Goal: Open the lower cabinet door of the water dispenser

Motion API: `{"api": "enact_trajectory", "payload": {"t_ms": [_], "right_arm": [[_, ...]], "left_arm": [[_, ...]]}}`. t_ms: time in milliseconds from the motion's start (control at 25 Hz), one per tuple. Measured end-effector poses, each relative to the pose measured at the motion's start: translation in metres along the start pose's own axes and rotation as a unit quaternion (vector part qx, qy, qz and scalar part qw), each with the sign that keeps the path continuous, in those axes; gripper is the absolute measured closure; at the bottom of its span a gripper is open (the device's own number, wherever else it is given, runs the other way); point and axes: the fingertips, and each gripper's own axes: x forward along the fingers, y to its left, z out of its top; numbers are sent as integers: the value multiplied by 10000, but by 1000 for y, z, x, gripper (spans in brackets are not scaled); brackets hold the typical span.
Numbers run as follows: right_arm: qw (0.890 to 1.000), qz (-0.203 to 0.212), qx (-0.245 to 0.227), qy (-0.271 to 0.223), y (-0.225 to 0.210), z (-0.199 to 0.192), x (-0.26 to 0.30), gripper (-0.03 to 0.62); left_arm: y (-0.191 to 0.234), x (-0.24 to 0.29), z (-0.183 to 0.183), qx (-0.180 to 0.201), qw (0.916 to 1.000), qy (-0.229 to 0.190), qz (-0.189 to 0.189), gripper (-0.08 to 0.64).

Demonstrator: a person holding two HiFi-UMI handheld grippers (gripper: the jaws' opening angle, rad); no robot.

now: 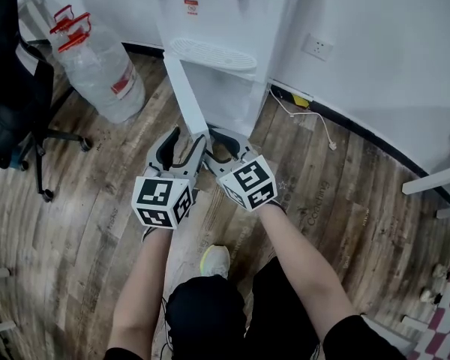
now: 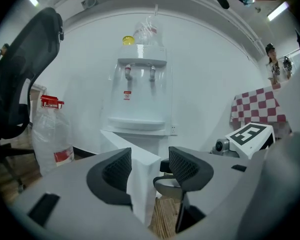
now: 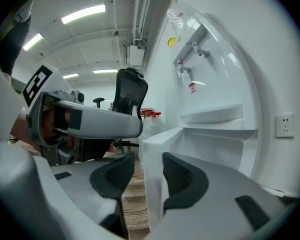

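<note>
The white water dispenser (image 1: pixel 210 21) stands against the wall. Its lower cabinet door (image 1: pixel 186 96) is swung out toward me, free edge nearest. My left gripper (image 1: pixel 187 137) is at that edge, and in the left gripper view its jaws (image 2: pixel 150 168) stand open on either side of the door (image 2: pixel 142 194), with a gap at the right pad. Just right of it, my right gripper (image 1: pixel 223 141) is also open. In the right gripper view (image 3: pixel 146 173) the door edge (image 3: pixel 152 149) lies between its pads, with floor showing beside the left pad.
A large clear water jug (image 1: pixel 97 66) with red handles lies left of the dispenser. A black office chair (image 1: pixel 15 88) stands farther left. A wall socket (image 1: pixel 317 47) and a loose cable (image 1: pixel 307 115) are to the right. My shoe (image 1: pixel 214 259) is on the wood floor.
</note>
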Motion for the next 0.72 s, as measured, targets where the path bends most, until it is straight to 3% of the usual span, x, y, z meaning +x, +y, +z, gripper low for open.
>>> {"api": "enact_trajectory", "payload": {"t_ms": [480,720], "right_arm": [[9981,621,28,-27,49,-2,21,402],[9975,707,45,-41,53,-3,21,408]], "left_arm": [[42,6,-17,331,9950,474,808,313],[51,1,-22,338,9939,468,941,310]]}}
